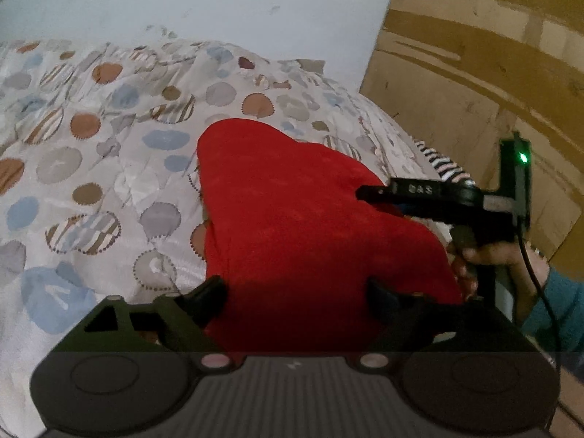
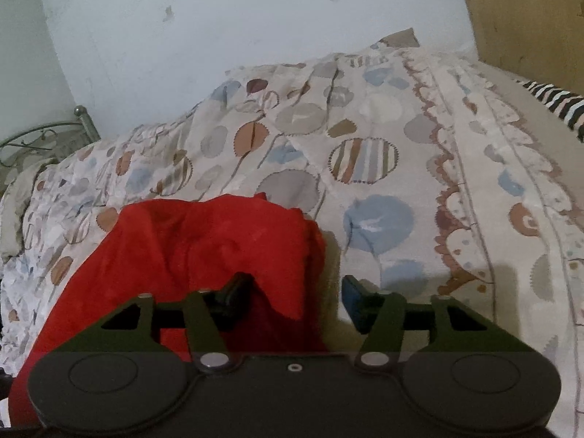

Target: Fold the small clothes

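Garment [image 1: 292,211]: red, plain | rumpled heap | on dotted bedspread [image 1: 91,146]

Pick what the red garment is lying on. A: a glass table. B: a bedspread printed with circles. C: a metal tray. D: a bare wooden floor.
B: the red garment lies spread on the bedspread, whose pale fabric is printed with blue, brown and striped circles.

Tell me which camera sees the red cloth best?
The left wrist view: the red cloth spreads across its middle on the patterned bedspread. The right wrist view shows only a bunched part, cut off by its own gripper.
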`<state>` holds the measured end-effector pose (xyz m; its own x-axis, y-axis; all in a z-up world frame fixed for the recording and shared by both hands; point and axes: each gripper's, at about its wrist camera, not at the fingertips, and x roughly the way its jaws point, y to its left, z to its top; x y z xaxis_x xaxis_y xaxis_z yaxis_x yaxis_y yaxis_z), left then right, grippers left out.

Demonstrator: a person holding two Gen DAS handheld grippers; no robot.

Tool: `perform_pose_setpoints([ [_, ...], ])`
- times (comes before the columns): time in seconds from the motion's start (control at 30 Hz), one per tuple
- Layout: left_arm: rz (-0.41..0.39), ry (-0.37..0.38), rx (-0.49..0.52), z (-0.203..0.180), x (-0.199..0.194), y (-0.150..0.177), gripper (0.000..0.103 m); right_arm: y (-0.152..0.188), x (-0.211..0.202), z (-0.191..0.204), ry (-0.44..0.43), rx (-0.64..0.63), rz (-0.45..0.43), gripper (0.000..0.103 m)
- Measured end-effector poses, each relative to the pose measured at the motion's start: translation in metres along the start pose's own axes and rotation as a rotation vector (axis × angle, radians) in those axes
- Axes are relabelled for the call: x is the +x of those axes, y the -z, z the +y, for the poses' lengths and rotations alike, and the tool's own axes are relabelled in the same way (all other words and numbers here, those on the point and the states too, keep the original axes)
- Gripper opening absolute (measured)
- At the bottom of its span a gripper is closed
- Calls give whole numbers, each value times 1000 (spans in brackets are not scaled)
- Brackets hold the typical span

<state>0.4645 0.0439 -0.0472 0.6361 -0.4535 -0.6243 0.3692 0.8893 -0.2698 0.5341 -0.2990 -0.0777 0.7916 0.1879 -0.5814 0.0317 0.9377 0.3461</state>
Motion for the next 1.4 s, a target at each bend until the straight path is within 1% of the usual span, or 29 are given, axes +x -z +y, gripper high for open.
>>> perform_pose_setpoints([
  [0.07,4,-1,-28,2,-2,-2,92,-2,-6,2,7,-4,-6,65],
  [0.13,-2,-7,-47,2,-7,-4,95,-5,-15,4,10,-17,-15,69],
  [0.2,-12,-17,-69,2,-12,-6,100,-6,-26,7,12,-40,-33,77],
  [0.23,-20,-25,-78,2,-15,-6,100,-7,-32,8,13,-47,-44,79],
  [0.37,-54,-64,-104,1,-31,-7,102,-10,-60,16,6,-74,-86,88],
  [0.47,-80,-78,-121,-3,-47,-9,102,-11,-82,25,5,-113,-117,94],
  [0.6,-112,-107,-107,-14,-71,-10,102,-10,-116,39,-9,-148,-161,101],
  [0.67,-130,-118,-95,-22,-85,-10,102,-8,-132,46,-15,-165,-183,102],
  [0.9,-202,-135,-83,-46,-136,-5,102,1,-201,67,-26,-207,-285,102],
  [1.1,-248,-160,-50,-66,-170,4,102,12,-256,80,-33,-248,-362,102],
  [1.4,-332,-196,10,-95,-212,23,103,39,-314,87,-22,-267,-443,102],
])
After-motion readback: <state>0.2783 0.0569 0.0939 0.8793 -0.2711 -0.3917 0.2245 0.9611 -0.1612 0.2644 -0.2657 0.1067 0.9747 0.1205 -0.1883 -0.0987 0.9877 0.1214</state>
